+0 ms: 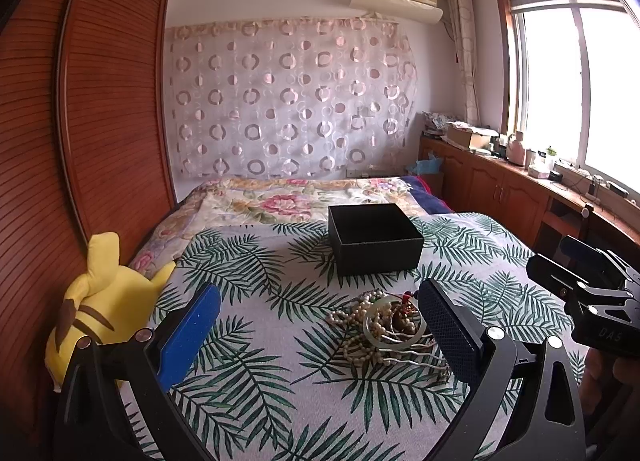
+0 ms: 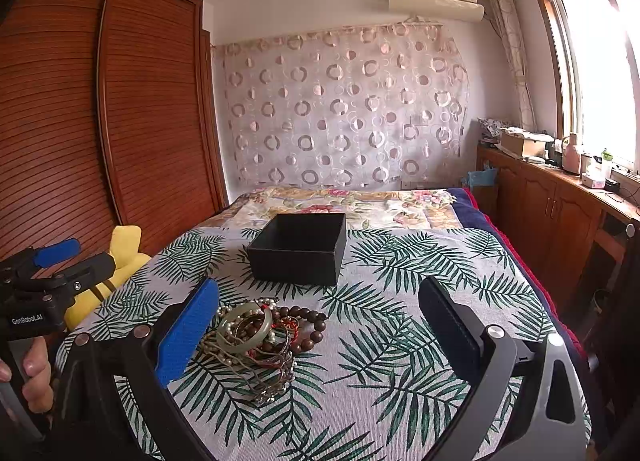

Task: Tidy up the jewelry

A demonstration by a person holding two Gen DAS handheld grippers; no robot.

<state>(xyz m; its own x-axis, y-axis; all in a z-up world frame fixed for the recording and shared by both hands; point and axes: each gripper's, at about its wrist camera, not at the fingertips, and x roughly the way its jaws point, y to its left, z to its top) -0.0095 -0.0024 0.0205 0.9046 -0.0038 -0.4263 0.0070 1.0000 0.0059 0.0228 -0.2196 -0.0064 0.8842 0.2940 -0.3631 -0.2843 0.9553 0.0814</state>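
A tangled pile of jewelry [image 1: 386,327] [image 2: 260,335] lies on the palm-leaf cloth: pearl strands, a pale green bangle [image 2: 245,327], dark wooden beads [image 2: 310,325] and metal bangles. Behind it stands an open black box [image 1: 374,239] [image 2: 298,247], nothing visible inside. My left gripper [image 1: 320,303] is open above the cloth, the pile just inside its right finger. My right gripper [image 2: 318,303] is open too, the pile beside its left blue finger. Each gripper appears at the edge of the other's view, the left one [image 2: 60,257] held by a hand.
A yellow plush toy [image 1: 94,301] [image 2: 116,273] lies at the bed's left edge against the wooden wardrobe [image 1: 108,101]. Floral bedding [image 1: 280,201] lies behind the box. Wooden cabinets [image 2: 552,213] with clutter run along the right under the window.
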